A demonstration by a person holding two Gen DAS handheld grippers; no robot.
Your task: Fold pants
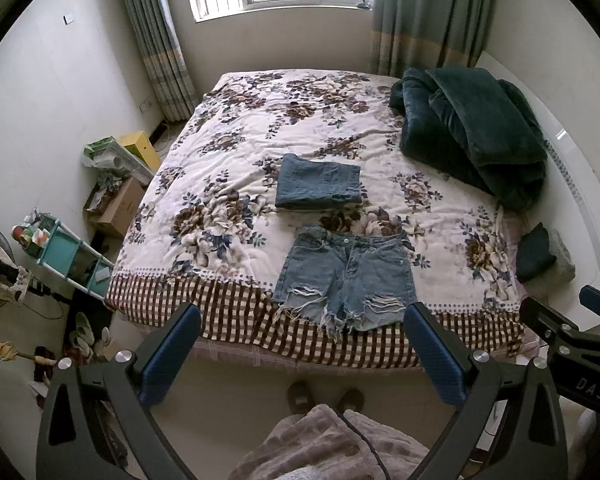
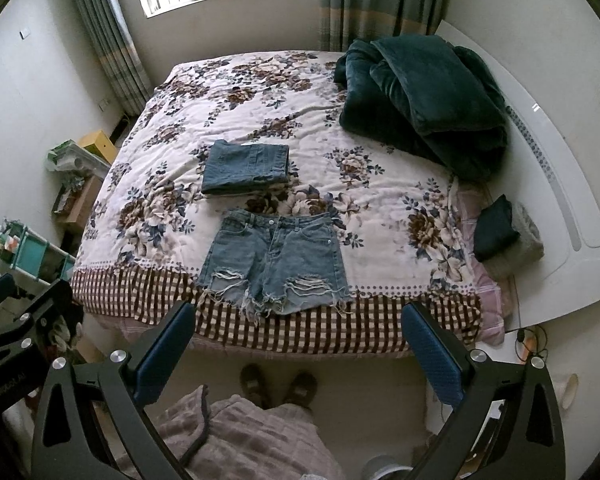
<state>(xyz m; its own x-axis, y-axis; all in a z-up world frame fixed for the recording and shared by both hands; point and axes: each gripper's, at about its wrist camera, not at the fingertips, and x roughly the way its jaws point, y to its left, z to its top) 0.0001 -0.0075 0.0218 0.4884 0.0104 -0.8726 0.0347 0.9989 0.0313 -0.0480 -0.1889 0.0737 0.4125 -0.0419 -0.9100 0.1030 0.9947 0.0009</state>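
The denim shorts lie flat on the bed near its foot edge, waistband toward 12 o'clock, frayed hems at 6 o'clock over the checked border. Folded jeans sit just beyond them at 12 o'clock. A dark green blanket is heaped at 2 o'clock. "DAS" reads on the right hand-held gripper. The left hand-held gripper and the right both hang spread wide, holding nothing, short of the bed.
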